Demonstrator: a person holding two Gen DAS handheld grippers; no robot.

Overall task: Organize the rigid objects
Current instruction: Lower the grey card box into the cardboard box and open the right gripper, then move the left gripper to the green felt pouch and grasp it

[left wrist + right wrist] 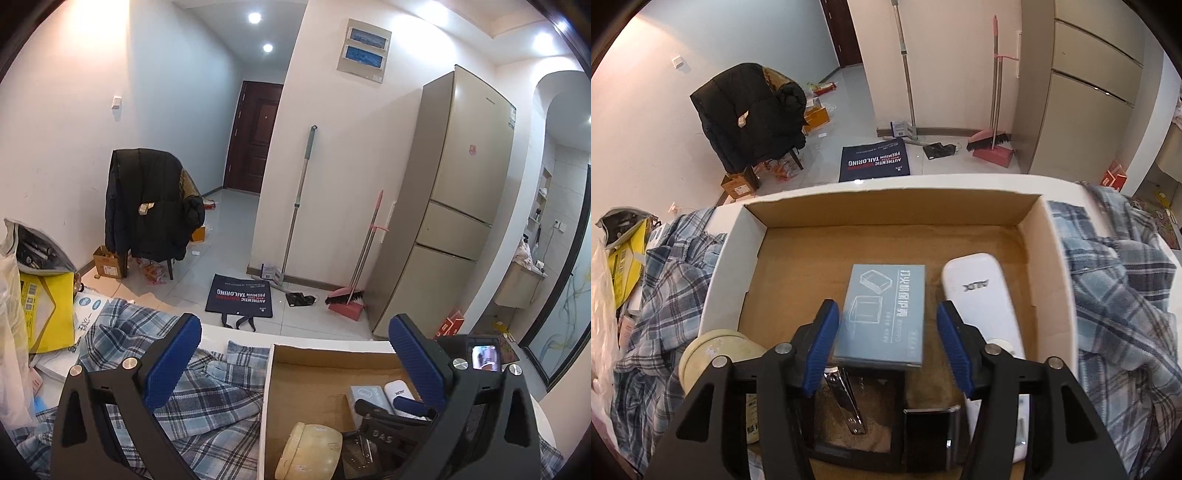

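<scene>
Near the middle of the cardboard tray (753,221), the small blue box (882,317) (light, stiff, slick-faced) sits between the right gripper's (886,343) parted, non-gripping jaws, best pinched across its long sides, while the left gripper (295,365) hangs wide and empty.

both wrist cams close, sharing box (753,221)

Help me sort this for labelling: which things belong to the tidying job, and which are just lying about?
Job: cardboard box, pale blue packet, white remote, cream jar, nail clipper.
Lying about: plaid cloth, black jacket, dustpan, tote bag.

Home: fridge (461,192), broom (351,291), front door (251,136)
</scene>
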